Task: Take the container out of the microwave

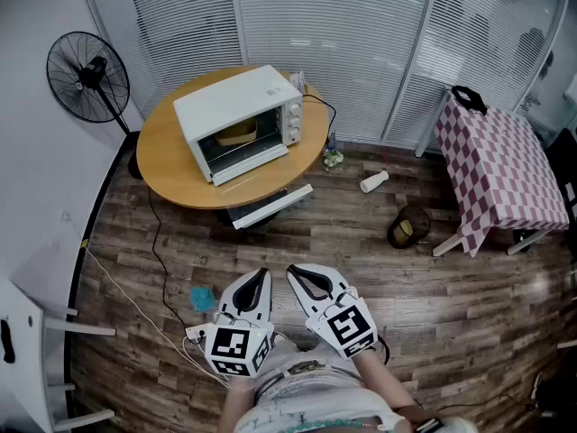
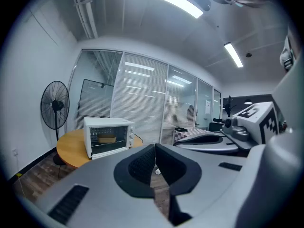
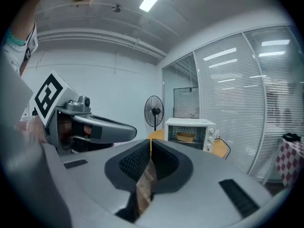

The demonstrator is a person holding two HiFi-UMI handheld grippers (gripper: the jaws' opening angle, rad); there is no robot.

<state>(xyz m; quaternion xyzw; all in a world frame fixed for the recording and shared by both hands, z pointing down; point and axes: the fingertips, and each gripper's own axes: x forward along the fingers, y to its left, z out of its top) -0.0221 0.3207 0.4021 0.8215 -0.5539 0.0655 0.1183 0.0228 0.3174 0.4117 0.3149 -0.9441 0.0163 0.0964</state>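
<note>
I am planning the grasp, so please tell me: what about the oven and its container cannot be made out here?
The container: head view, small and behind the door glass of the oven; its depth and lid are unclear.
The knobs: right gripper view, too small to read their settings.
The white flat thing: head view, partly hidden under the table.

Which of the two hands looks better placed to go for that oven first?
Left, but only narrowly. In the head view the left gripper lies almost straight below the oven, while the right gripper sits further to the side. Both are shut, empty and well short of the table.
</note>
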